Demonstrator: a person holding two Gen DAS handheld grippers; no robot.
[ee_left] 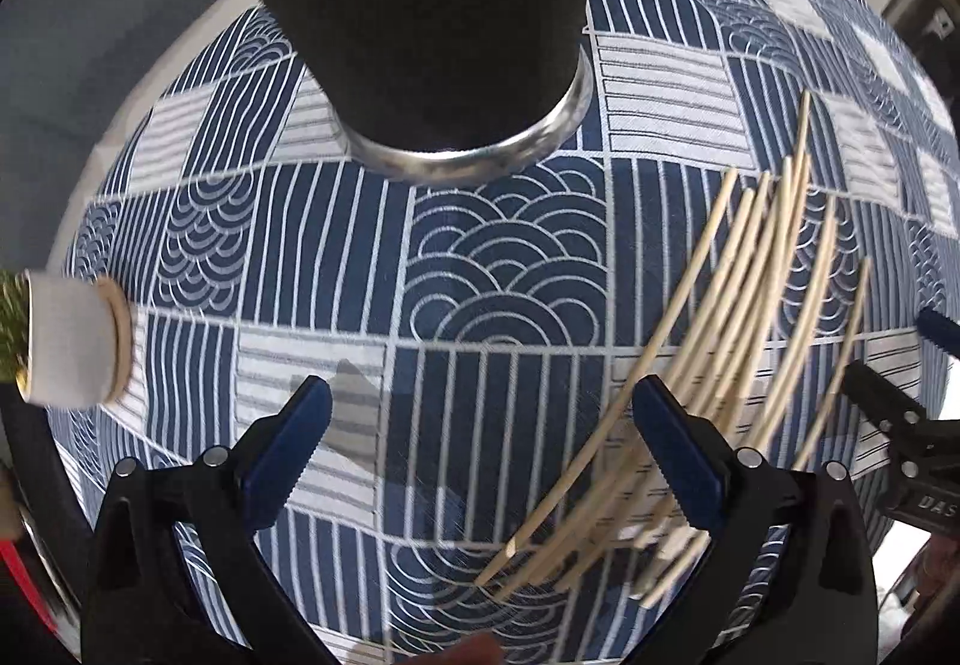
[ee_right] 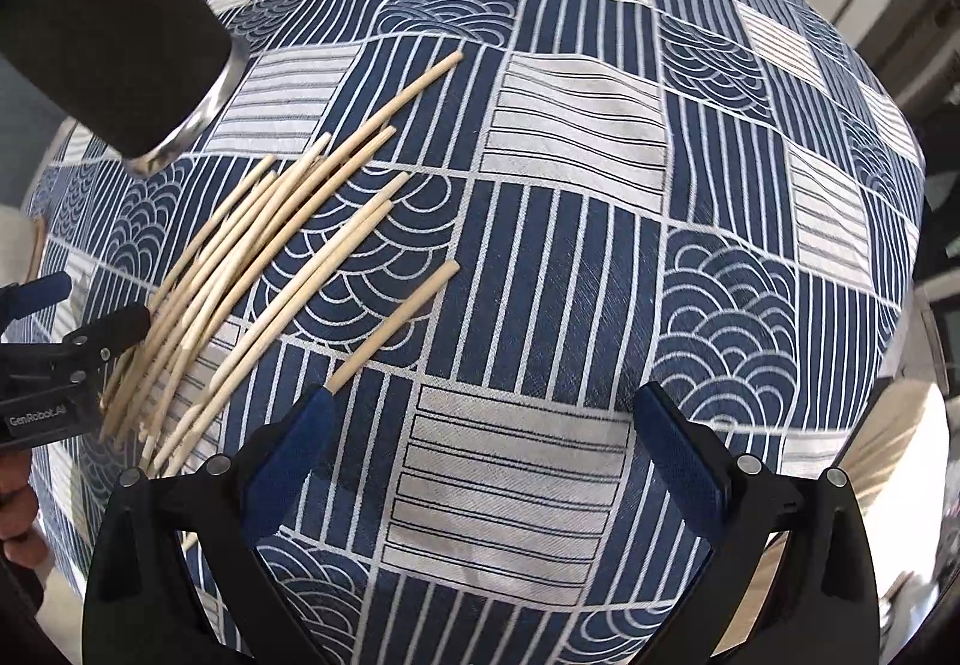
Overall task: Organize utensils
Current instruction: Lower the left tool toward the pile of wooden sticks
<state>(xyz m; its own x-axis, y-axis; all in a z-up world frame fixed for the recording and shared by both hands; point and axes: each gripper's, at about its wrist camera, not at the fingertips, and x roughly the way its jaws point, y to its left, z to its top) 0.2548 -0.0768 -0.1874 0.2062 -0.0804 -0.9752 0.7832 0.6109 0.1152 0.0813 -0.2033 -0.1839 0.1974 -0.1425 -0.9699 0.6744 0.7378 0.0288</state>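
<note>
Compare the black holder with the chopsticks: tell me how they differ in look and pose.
The black holder is dark, wide and stands upright on a shiny metal base; the chopsticks are pale, thin wood and lie flat. The holder is one piece; the chopsticks are a loose, fanned pile. Both rest on the patterned tablecloth.

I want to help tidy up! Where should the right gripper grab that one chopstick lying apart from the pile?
Probably at its middle, coming down from above with jaws across its width. That lone chopstick lies flat on the tablecloth, apart from the chopstick pile, so nothing crowds its sides.
</note>
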